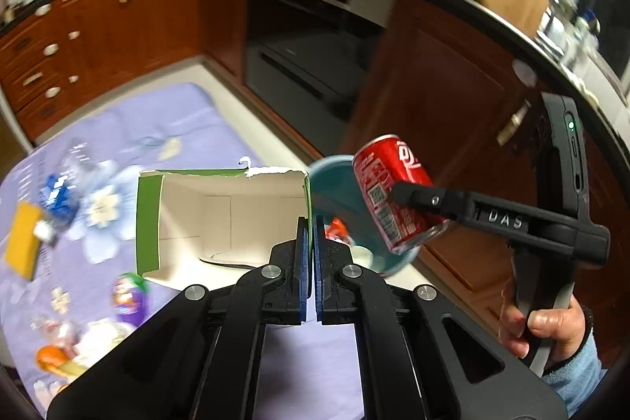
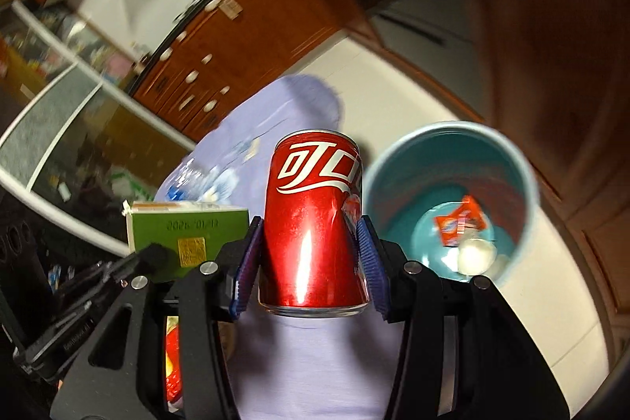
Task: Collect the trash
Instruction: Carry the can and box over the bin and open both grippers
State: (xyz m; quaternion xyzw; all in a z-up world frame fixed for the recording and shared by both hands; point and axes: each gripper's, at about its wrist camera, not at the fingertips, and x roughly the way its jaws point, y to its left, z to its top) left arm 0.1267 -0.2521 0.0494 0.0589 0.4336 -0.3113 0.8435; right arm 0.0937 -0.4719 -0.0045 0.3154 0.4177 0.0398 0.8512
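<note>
Comparing views: from the left wrist we see the green carton (image 1: 224, 219) open and empty inside, its side wall pinched between the closed blue pads of the left gripper (image 1: 314, 243). The right wrist view shows only the carton's printed outer face (image 2: 189, 235). It looks down into the teal bin (image 2: 453, 199) on the pale floor beside the lilac sheet (image 2: 315, 361), with an orange wrapper (image 2: 460, 225) at its bottom. Our right gripper (image 2: 311, 254) is clamped on the red can (image 2: 311, 223), dented at the pads. The left view shows that can (image 1: 397, 191) tilted over the bin rim (image 1: 334, 164), and our hand (image 1: 547, 329) wrapped round the handle, gripper angled downward.
</note>
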